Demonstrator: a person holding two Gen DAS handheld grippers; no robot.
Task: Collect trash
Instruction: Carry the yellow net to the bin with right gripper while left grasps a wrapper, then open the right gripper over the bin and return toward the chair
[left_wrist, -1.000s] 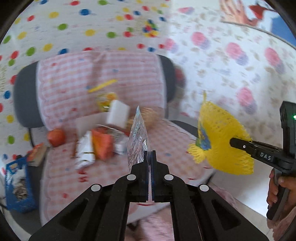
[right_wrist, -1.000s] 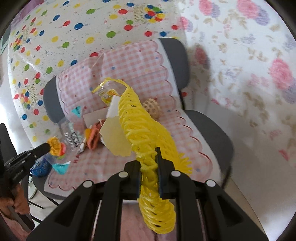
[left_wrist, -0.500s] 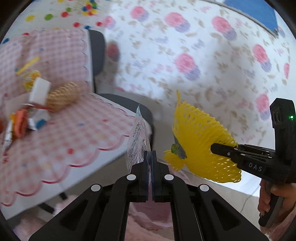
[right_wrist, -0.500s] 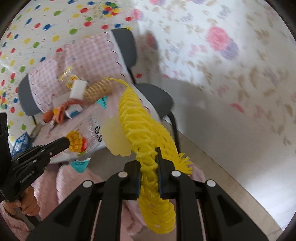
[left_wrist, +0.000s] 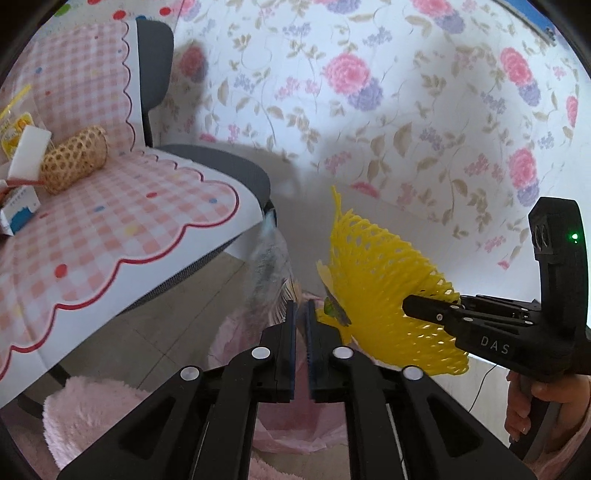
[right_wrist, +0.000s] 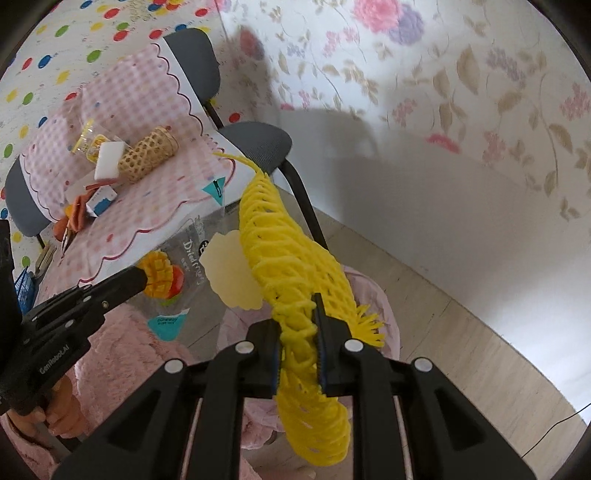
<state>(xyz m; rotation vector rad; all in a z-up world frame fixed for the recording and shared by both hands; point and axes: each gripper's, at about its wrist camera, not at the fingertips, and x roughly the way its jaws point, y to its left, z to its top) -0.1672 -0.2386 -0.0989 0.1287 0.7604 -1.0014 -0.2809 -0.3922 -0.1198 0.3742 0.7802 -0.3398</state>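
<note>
Two grippers: left gripper just parted, clear wrapper loose off its left finger; right gripper clenches yellow foam net.

You get bright, even daylight in both views, with soft grey shadows on the floral wall and under the chair. The clear snack wrapper is smeared by motion in your left view, while the yellow foam net stays sharp. Fisheye bending curves everything, and the corners go black.
</note>
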